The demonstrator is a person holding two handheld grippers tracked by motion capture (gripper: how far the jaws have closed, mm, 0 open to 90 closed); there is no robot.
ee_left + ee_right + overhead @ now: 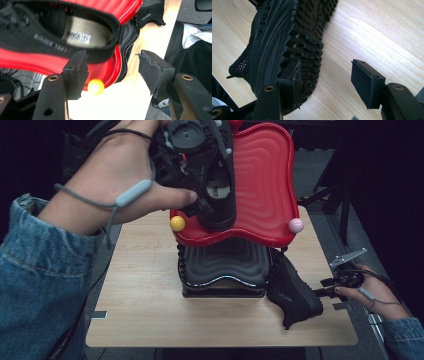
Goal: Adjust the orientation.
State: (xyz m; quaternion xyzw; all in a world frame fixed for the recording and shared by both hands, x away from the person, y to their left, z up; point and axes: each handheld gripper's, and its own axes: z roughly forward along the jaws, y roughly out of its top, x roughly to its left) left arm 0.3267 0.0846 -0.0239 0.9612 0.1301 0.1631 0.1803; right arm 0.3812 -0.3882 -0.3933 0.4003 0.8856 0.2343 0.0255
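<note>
Left gripper (112,72) hangs jaws apart, just off the shoe (220,195) resting on the red tray (265,180); bump that heel and it could slide off the tray's front lip.

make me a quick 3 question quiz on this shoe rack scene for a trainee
1. True or false: one black shoe lies on the red top shelf.
2. Where is the second black shoe? A) on the wooden table, leaning against the rack B) on the lower black shelf C) on the floor
3. What colour is the ball at the red shelf's front left corner?

Key: 1 true; 2 A; 3 yellow. Both grippers, left gripper and right gripper, are open.
</note>
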